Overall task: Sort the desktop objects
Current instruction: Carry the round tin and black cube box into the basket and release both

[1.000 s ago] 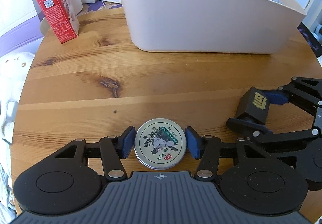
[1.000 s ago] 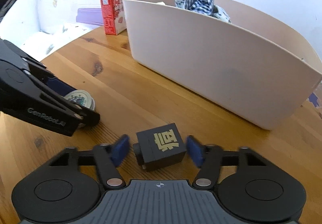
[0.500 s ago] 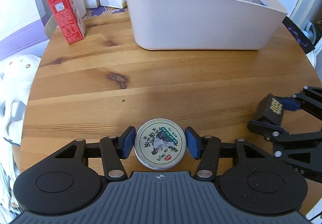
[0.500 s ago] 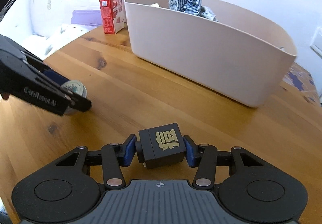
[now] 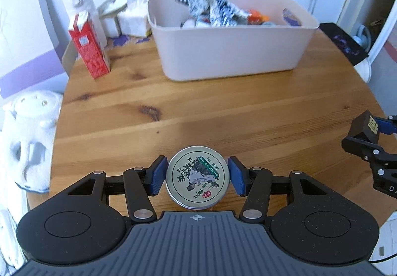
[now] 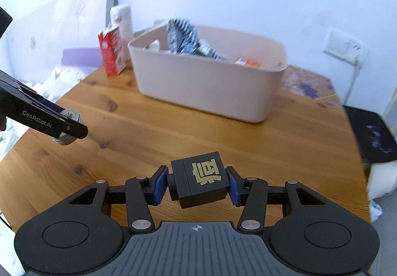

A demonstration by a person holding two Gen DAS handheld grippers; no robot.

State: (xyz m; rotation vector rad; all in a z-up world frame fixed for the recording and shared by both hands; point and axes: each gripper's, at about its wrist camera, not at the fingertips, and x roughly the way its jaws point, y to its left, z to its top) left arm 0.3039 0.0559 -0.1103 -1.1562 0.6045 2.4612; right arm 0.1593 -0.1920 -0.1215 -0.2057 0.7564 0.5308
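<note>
Holding the round tin between its blue pads, the left gripper is now raised above the wooden table; a second ago the tin was lying on the wood. At the right, the right gripper is clamped on the black cube (gold character on top), which is also lifted and farther from the beige bin than before. From left to right at the far side stand a red carton, then the bin. It contains a checkered cloth and an orange item.
</note>
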